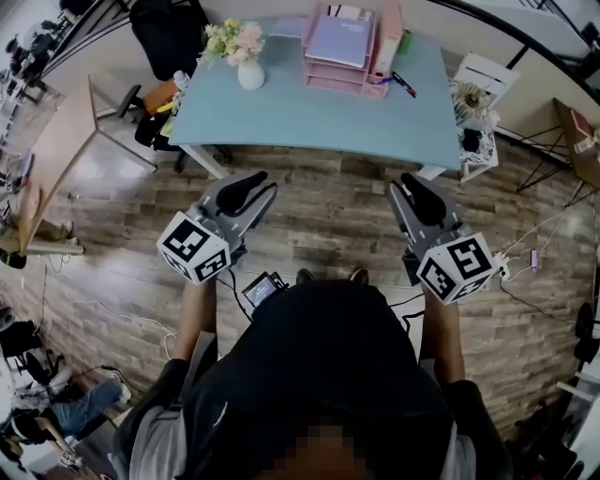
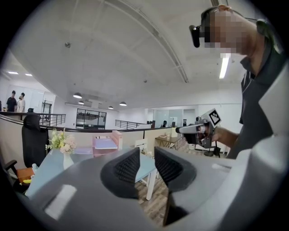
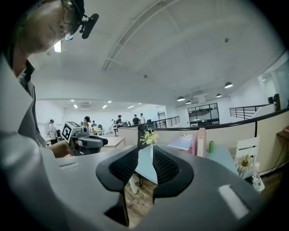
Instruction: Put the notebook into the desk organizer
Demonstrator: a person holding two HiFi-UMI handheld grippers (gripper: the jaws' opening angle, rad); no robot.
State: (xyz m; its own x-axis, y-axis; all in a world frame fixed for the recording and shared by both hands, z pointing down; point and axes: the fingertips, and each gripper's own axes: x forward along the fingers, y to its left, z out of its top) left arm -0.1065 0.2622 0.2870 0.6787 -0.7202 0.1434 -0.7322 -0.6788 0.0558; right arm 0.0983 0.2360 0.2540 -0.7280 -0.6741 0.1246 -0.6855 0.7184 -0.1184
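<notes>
- Standing well back from the table (image 1: 309, 122), and both claws are level over the wooden floor, nothing on the table within reach.
- Left claw (image 1: 255, 183) is drawn as tight as it goes. Its own view shows only a slit between the pads (image 2: 128, 166), with nothing in it.
- Right claw (image 1: 412, 183) looks much the same, with pads (image 3: 165, 168) almost together and no load.
- The notebook (image 1: 339, 39) is lavender and lies flat on the top tier of the pink desk organizer (image 1: 333, 84), at the table's far edge.
- A second flat lavender item (image 1: 286, 25) lies on the table just left of the organizer (I can't tell if that one is the real target).
- The key relation is that the notebook lies straight ahead and well apart from both claws, about midway between them and a shade towards the right one.
- Its edges run roughly square to the table's front edge, though I can't make out which edge is the long one.
- My read is that the right claw has the shorter line in, past the pen (image 1: 403, 84). The flower vase (image 1: 250, 73) stands on the left claw's side.
- Either claw must open before it can take anything.
</notes>
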